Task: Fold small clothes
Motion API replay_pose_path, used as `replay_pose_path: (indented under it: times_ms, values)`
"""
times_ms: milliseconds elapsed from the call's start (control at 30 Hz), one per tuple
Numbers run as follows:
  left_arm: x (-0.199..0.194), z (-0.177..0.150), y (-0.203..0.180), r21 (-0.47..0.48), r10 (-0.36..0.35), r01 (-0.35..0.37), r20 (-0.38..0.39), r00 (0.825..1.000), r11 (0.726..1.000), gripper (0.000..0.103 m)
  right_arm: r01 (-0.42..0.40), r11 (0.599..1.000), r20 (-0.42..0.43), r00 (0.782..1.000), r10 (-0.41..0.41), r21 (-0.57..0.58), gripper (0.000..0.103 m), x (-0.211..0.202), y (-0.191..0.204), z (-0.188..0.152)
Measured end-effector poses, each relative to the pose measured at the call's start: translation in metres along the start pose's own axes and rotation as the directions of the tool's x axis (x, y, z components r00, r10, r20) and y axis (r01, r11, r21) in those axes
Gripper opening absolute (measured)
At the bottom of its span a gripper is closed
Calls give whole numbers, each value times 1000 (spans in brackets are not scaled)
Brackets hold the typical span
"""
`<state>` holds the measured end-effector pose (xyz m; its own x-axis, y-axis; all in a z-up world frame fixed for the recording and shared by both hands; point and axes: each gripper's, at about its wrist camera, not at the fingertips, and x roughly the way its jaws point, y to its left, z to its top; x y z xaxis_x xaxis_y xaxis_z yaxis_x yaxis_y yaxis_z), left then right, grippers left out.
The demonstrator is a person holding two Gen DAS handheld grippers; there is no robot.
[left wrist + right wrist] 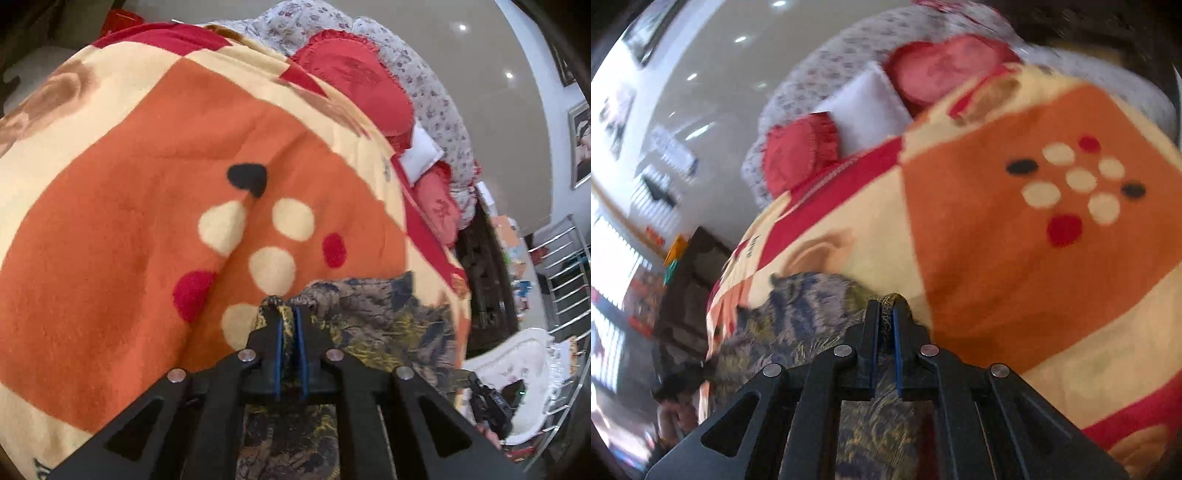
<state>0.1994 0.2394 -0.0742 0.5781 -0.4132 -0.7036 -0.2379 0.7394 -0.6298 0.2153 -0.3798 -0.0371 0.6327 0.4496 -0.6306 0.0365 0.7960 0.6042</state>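
Observation:
A small garment (384,317) with a dark blue, grey and yellow print lies on an orange and cream blanket (147,206) on a bed. My left gripper (288,312) is shut on one edge of the garment, cloth bunched between its blue pads. In the right wrist view my right gripper (884,308) is shut on another edge of the same garment (798,310), which spreads to the left below it. The blanket (1015,258) fills the right of that view. The right gripper (491,406) shows at the lower right of the left wrist view.
Red round cushions (354,81) and a white pillow (421,151) lie at the head of the bed on a floral cover (436,92). A dark cabinet (484,266) and a metal rack (565,266) stand beside the bed. The cushions (801,147) also show in the right wrist view.

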Motion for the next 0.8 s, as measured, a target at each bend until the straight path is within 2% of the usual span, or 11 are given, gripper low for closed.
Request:
replay_pose_path:
  times_ms: [67, 133, 167, 267, 333, 400, 467, 533, 600, 700, 800]
  values:
    - [-24, 2, -2, 36, 9, -12, 68, 998, 999, 25, -61, 998, 6, 998, 61, 15, 22, -9, -1, 0]
    - [-55, -4, -7, 63, 15, -27, 184, 983, 998, 66, -94, 995, 48, 994, 96, -37, 24, -31, 7, 0]
    - [-70, -11, -10, 81, 15, -36, 246, 969, 996, 68, -99, 992, 69, 992, 105, -79, 26, -42, 13, -3]
    - [-82, -39, -30, 158, -24, -18, 256, 966, 987, 65, -87, 982, 101, 989, 105, -167, 28, -62, 32, -10]
    - [-55, -71, -57, 278, -18, -16, 120, 993, 961, 51, -81, 972, 90, 991, 103, -220, 28, -62, 48, -20]
    - [-13, -101, -78, 379, 76, -65, -16, 997, 923, 19, -17, 949, -1, 1000, 17, -315, 28, -38, 73, -38]
    - [28, -119, -85, 418, 205, -155, -76, 976, 895, 16, 68, 911, -43, 995, -94, -408, 28, -11, 93, -55]
    - [43, -122, -91, 426, 259, -210, -59, 964, 880, 16, 162, 862, -142, 956, -258, -480, 28, 32, 105, -75]
    - [49, -108, -99, 415, 292, -244, -55, 955, 876, 16, 243, 829, -222, 891, -396, -504, 28, 66, 102, -89]
    - [56, -72, -109, 419, 314, -281, -9, 949, 863, 17, 280, 819, -181, 891, -416, -501, 29, 80, 111, -77]
    - [35, -24, -114, 387, 350, -386, 161, 923, 837, 18, 229, 868, -81, 953, -293, -441, 29, 75, 123, -37]
